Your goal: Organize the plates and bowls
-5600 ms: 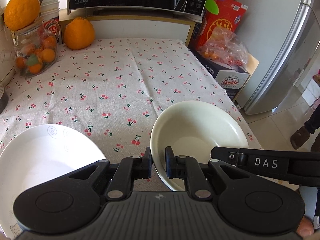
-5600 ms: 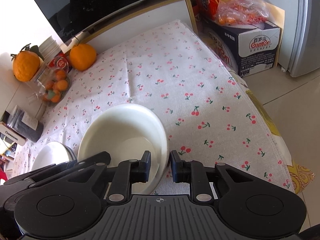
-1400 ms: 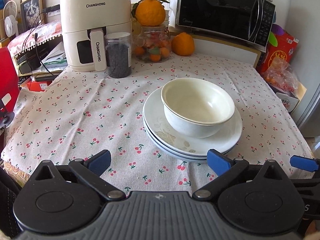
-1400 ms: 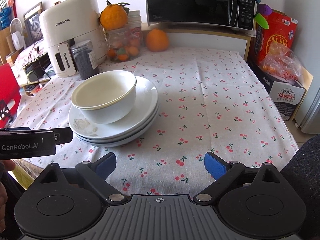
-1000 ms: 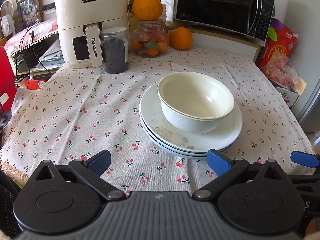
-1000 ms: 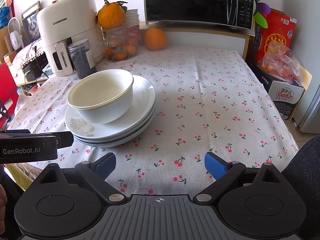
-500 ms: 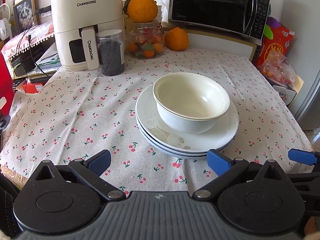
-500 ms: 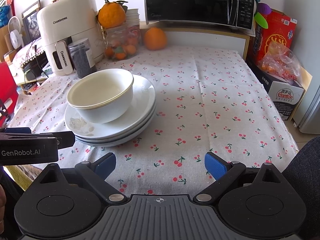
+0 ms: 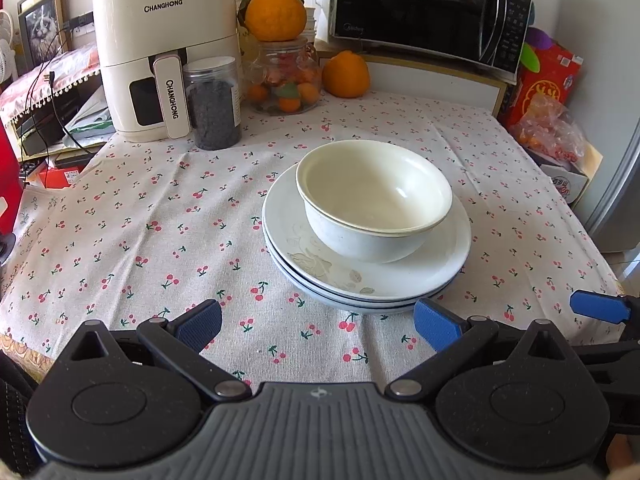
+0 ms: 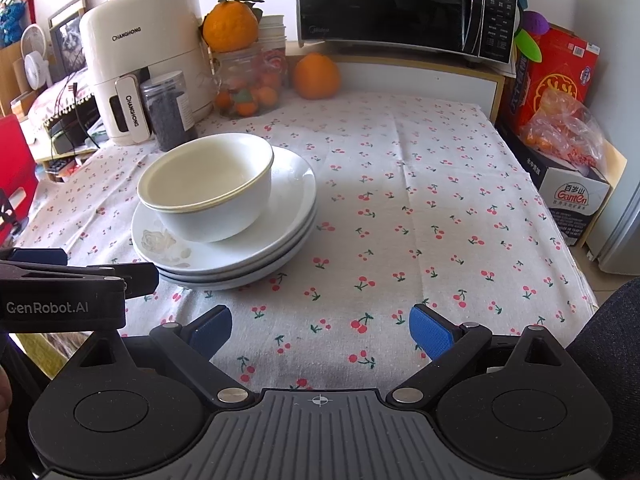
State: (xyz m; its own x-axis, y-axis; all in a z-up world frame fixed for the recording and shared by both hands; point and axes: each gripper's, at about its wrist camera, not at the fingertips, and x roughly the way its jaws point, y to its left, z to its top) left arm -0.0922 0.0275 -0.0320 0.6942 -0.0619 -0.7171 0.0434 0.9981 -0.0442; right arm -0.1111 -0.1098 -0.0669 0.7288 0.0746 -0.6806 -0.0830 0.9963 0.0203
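Observation:
Two nested cream bowls [image 9: 374,198] [image 10: 208,188] stand on a stack of white plates [image 9: 360,276] [image 10: 240,256] in the middle of the cherry-print tablecloth. My left gripper [image 9: 318,322] is open, empty, and hovers near the table's front edge just short of the plates. My right gripper [image 10: 320,328] is open too, empty, to the right of the stack over bare cloth. The left gripper's side [image 10: 72,292] shows at the left edge of the right wrist view, and a blue fingertip of the right one [image 9: 598,306] shows at the right of the left wrist view.
At the back stand a white air fryer [image 9: 160,56], a dark jar [image 9: 214,106], a glass jar of small fruit [image 9: 286,80] topped by an orange, another orange [image 9: 346,74] and a microwave [image 9: 432,12]. Boxes [image 10: 560,80] and a fridge [image 9: 616,184] sit right of the table.
Earlier each gripper was shut on a bowl rim; now the bowls rest on the plates and both grippers are open and drawn back. In the last second the left view shifted slightly.

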